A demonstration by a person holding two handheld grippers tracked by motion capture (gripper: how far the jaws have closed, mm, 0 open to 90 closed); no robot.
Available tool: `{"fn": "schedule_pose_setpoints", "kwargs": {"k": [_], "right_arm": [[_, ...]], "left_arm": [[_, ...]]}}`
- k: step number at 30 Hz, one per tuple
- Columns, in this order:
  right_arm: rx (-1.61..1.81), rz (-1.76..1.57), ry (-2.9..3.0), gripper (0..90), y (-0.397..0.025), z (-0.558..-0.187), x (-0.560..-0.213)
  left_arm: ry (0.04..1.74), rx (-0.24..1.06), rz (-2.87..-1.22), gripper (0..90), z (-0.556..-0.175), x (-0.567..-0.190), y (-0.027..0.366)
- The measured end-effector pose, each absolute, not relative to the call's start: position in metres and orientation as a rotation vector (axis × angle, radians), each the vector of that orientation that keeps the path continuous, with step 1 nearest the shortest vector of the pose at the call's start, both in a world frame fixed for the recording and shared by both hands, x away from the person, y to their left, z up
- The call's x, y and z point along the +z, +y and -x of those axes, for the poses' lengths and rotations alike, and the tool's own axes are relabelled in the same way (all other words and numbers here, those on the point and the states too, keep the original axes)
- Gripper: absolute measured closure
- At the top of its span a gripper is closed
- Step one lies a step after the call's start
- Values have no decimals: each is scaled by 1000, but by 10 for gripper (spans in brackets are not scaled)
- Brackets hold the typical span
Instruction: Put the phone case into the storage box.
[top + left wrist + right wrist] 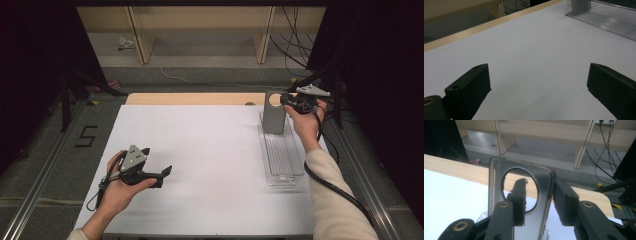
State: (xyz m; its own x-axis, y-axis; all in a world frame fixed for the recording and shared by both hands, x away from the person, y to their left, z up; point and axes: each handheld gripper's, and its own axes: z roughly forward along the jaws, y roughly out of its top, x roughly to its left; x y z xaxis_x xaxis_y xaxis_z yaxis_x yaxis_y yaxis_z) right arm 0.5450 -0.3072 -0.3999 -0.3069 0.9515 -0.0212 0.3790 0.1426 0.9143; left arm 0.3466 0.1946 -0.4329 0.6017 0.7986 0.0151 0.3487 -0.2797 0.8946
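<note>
The right claw point(537, 202) is clamped on the upper edge of a phone case point(520, 195), which stands upright at the far end of a clear tray point(283, 160). The left claw point(539, 92) rests apart on the white surface point(210, 150). The thin grip could let the case twist or slip, knocking the tray.

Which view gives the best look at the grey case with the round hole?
The right gripper view: the grey case stands close up between that gripper's jaws, its round cutout plain. The high view shows it small, upright at the far end of the clear tray, held by the right gripper. The left gripper view catches its bottom edge.
</note>
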Motion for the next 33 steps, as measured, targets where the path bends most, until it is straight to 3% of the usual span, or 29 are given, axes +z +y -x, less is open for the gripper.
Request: {"fn": "schedule_pose_setpoints", "kwargs": {"k": [21, 33], "right_arm": [[1091, -1323, 1797, 630, -295, -556, -401], [1059, -1369, 1829, 537, -297, -563, -403]], "left_arm": [[925, 588, -1867, 43, -346, -433, 195], [923, 586, -1869, 43, -346, -433, 195]]}}
